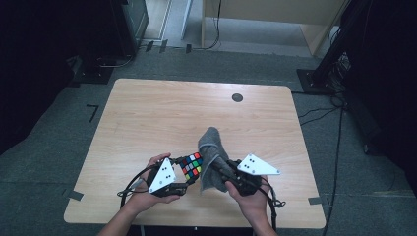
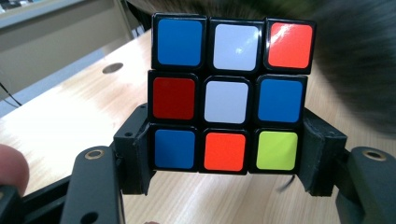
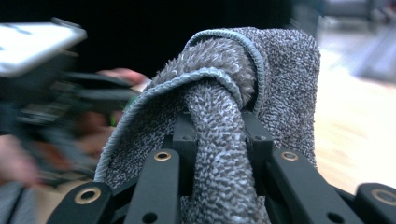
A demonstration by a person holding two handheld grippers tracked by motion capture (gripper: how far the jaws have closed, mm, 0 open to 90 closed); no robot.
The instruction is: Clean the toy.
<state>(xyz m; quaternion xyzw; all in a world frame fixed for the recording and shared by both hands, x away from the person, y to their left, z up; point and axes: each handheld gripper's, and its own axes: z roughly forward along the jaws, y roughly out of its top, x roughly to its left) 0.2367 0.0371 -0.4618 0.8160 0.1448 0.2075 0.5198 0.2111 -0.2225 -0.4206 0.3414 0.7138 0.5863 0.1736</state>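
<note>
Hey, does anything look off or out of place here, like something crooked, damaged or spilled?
Nothing stands out. The left gripper clamps the scrambled puzzle cube squarely by its bottom row. The right gripper pinches a bunched fold of the grey cloth, which drapes loosely beside the cube. The table shows no spill or damage.

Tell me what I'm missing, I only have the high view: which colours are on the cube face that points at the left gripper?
Observer: On the cube, the left gripper view shows the top row blue, white, orange-red.
Operator: And the middle square?
Observer: White, with dark red on one side and blue on the other.
Operator: Is the right gripper really pinching the cloth?
Observer: Yes. In the right gripper view, the right gripper has a bunched fold of the grey cloth squeezed between its jaws, with the rest draped over the top.
</note>
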